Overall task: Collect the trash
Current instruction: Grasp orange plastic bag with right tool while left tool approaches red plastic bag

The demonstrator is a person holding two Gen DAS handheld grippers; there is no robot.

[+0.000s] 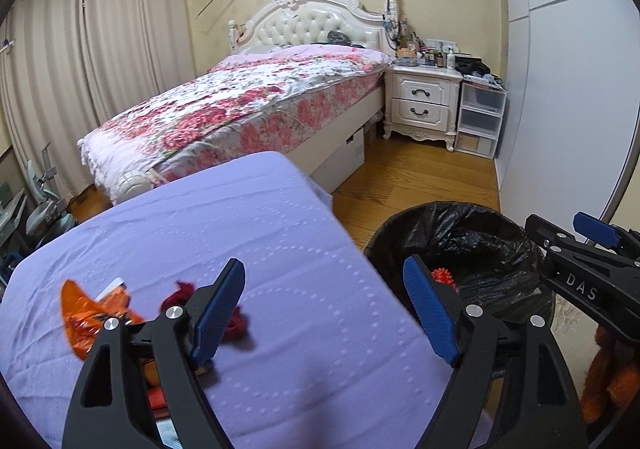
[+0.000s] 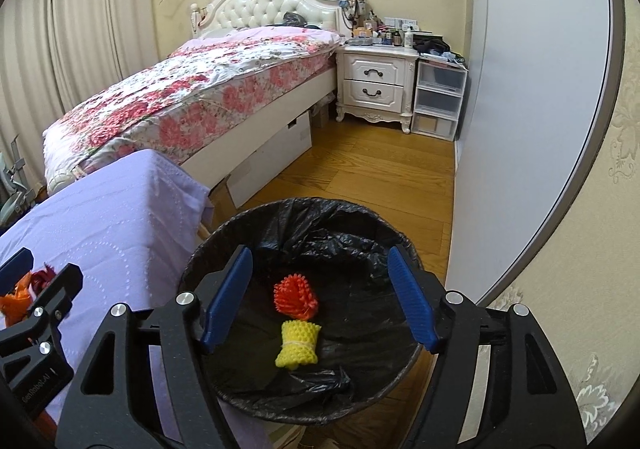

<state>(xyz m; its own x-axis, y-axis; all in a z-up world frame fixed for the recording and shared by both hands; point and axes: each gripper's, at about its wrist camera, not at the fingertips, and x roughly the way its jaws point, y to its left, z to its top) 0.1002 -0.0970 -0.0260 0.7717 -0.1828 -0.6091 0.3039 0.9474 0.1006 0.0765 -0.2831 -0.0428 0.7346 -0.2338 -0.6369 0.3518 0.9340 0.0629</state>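
A black-lined trash bin (image 2: pixel 360 233) stands on the floor beside a table with a purple cloth (image 1: pixel 248 233). In the bin lie an orange foam net (image 2: pixel 295 297) and a yellow foam net (image 2: pixel 298 343). My right gripper (image 2: pixel 320 297) is open and empty right above the bin. My left gripper (image 1: pixel 324 305) is open and empty over the table's right part. On the cloth to its left lie an orange wrapper (image 1: pixel 92 313) and a dark red scrap (image 1: pixel 180 295), partly hidden by the left finger (image 1: pixel 218 309). The bin (image 1: pixel 480 225) shows in the left wrist view too.
A bed with a floral cover (image 1: pixel 240 101) stands behind the table. A white nightstand (image 1: pixel 422 101) and plastic drawers (image 1: pixel 480 117) stand at the far wall. A grey wardrobe door (image 2: pixel 520 129) runs along the right. Wooden floor (image 2: pixel 360 169) lies between bed and wardrobe.
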